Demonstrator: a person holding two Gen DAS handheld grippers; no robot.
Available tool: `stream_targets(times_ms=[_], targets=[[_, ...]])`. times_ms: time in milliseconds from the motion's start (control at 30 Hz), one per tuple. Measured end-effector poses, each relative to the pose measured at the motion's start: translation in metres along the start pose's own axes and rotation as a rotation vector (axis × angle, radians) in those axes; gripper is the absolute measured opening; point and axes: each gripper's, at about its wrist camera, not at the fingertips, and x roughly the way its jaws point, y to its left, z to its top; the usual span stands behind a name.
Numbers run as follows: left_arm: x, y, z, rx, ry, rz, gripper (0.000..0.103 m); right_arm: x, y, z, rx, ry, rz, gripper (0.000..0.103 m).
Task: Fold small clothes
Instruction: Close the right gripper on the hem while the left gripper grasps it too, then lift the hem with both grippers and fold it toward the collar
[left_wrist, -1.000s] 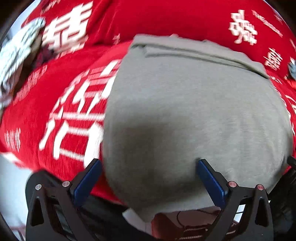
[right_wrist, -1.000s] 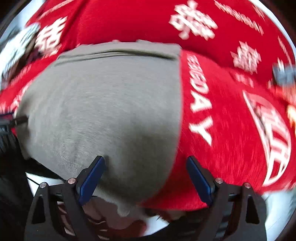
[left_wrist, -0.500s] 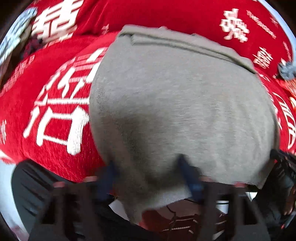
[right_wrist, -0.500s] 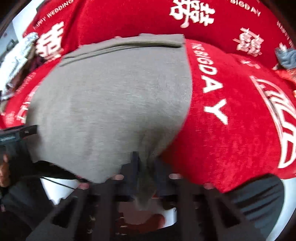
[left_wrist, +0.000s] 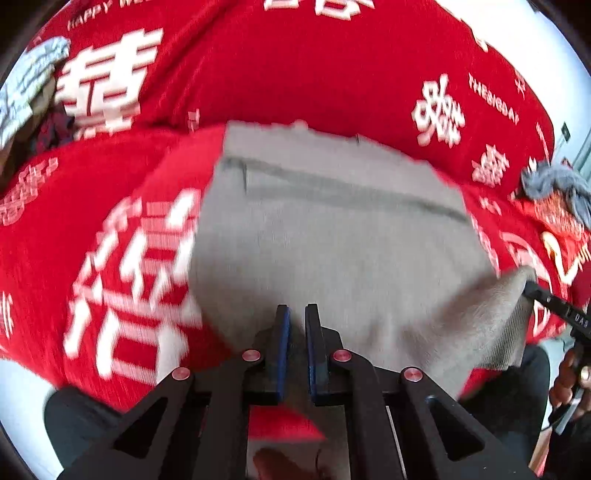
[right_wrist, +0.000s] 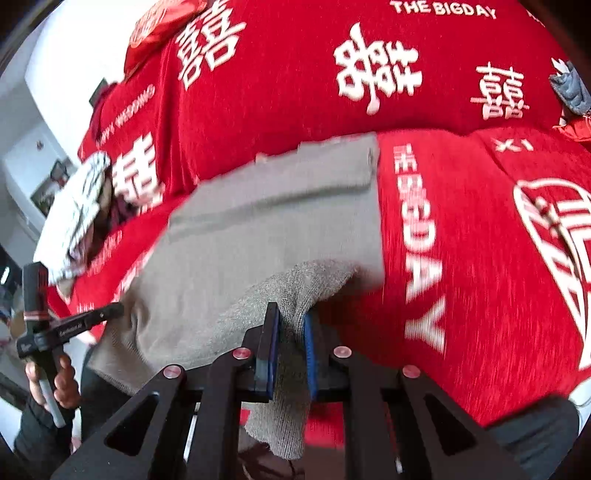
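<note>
Two corners of grey cloth (left_wrist: 332, 240) pinched at near hem: left gripper (left_wrist: 295, 314) and right gripper (right_wrist: 290, 314) each clamped on fabric. Cloth spread on red blanket (right_wrist: 461, 92), far edge toward 12 o'clock. Risk judged: thin grip slipped, uneven lift, crooked fold.

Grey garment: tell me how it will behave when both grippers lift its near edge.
The grey garment is probably floppy: its edge droops between the right gripper fingers. It seems light; the corner at the left gripper rises in a soft fold. The knit looks grippy, so sliding on the red cloth seems unlikely.
</note>
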Motion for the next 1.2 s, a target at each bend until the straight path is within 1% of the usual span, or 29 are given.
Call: stream_targets(times_ms=[33, 67, 133, 167, 233, 333, 400, 433, 500, 533, 600, 633, 667, 700, 733, 767, 800, 833, 867, 900, 933, 967, 1000, 1033, 1067, 1167, 1200], targets=[[0.004, 0.002, 0.014, -0.01, -0.023, 0.007, 0.01, 0.005, -0.002, 0.009, 0.016, -0.014, -0.003, 0.014], [0.008, 0.006, 0.019, -0.023, -0.025, 0.012, 0.01, 0.012, -0.005, 0.017, 0.036, -0.024, -0.004, 0.014], [0.025, 0.014, 0.032, -0.067, 0.0, 0.021, 0.01, 0.026, -0.007, 0.025, 0.053, -0.027, -0.016, 0.014], [0.037, 0.02, 0.038, -0.088, 0.027, 0.03, 0.01, 0.035, -0.007, 0.026, 0.056, -0.021, -0.029, 0.014], [0.045, 0.028, 0.038, -0.12, 0.063, 0.044, 0.01, 0.054, -0.005, 0.026, 0.041, 0.006, -0.07, 0.013], [0.034, 0.045, 0.021, -0.196, 0.081, -0.011, 0.011, 0.058, -0.003, 0.021, 0.014, 0.006, -0.085, 0.013], [0.02, 0.057, 0.0, -0.25, 0.087, -0.027, 0.011, 0.055, -0.003, 0.018, 0.006, -0.001, -0.089, 0.013], [0.013, 0.064, -0.017, -0.275, 0.086, -0.029, 0.011, 0.052, -0.003, 0.016, -0.007, -0.004, -0.091, 0.013], [0.013, 0.066, -0.04, -0.315, 0.131, -0.014, 0.011, 0.05, -0.002, 0.015, -0.025, -0.004, -0.092, 0.014], [0.016, 0.066, -0.049, -0.333, 0.165, -0.026, 0.011, 0.05, -0.003, 0.015, -0.027, -0.003, -0.093, 0.014], [0.029, 0.063, -0.068, -0.385, 0.223, -0.093, 0.011, 0.052, -0.005, 0.016, -0.014, 0.006, -0.089, 0.014], [0.035, 0.059, -0.074, -0.401, 0.24, -0.115, 0.011, 0.054, -0.007, 0.017, 0.0, 0.012, -0.087, 0.014], [0.036, 0.054, -0.077, -0.392, 0.227, -0.125, 0.007, 0.055, -0.007, 0.017, 0.007, 0.014, -0.085, 0.014], [0.029, 0.048, -0.078, -0.357, 0.184, -0.129, 0.004, 0.055, -0.008, 0.017, 0.012, 0.016, -0.086, 0.014], [0.018, 0.042, -0.078, -0.351, 0.123, -0.173, 0.004, 0.054, -0.007, 0.016, 0.009, 0.017, -0.089, 0.014], [0.01, 0.041, -0.079, -0.363, 0.085, -0.173, 0.004, 0.053, -0.007, 0.016, 0.004, 0.017, -0.089, 0.014], [0.006, 0.04, -0.079, -0.371, 0.057, -0.156, 0.004, 0.052, -0.007, 0.015, -0.002, 0.018, -0.091, 0.014], [0.004, 0.039, -0.079, -0.378, 0.038, -0.126, 0.009, 0.052, -0.007, 0.016, -0.006, 0.02, -0.092, 0.014], [0.009, 0.039, -0.079, -0.377, 0.08, -0.086, 0.041, 0.052, -0.007, 0.016, -0.005, 0.021, -0.089, 0.014], [0.021, 0.041, -0.08, -0.397, 0.181, -0.073, 0.065, 0.052, -0.007, 0.016, -0.002, 0.02, -0.089, 0.014], [0.025, 0.045, -0.083, -0.435, 0.21, -0.101, 0.085, 0.052, -0.007, 0.015, 0.0, 0.02, -0.089, 0.014], [0.023, 0.052, -0.089, -0.51, 0.168, -0.172, 0.085, 0.051, -0.006, 0.015, 0.0, 0.019, -0.09, 0.014], [0.021, 0.057, -0.092, -0.555, 0.154, -0.201, 0.085, 0.051, -0.006, 0.015, -0.003, 0.017, -0.091, 0.014], [0.021, 0.059, -0.094, -0.577, 0.151, -0.222, 0.085, 0.05, -0.005, 0.014, -0.008, 0.016, -0.093, 0.014], [0.022, 0.059, -0.094, -0.585, 0.152, -0.247, 0.085, 0.05, -0.005, 0.014, -0.01, 0.017, -0.094, 0.014], [0.028, 0.05, -0.092, -0.534, 0.183, -0.238, 0.085, 0.052, -0.006, 0.014, -0.003, 0.021, -0.091, 0.014], [0.03, 0.045, -0.092, -0.523, 0.19, -0.246, 0.085, 0.052, -0.006, 0.014, 0.001, 0.021, -0.09, 0.014]])
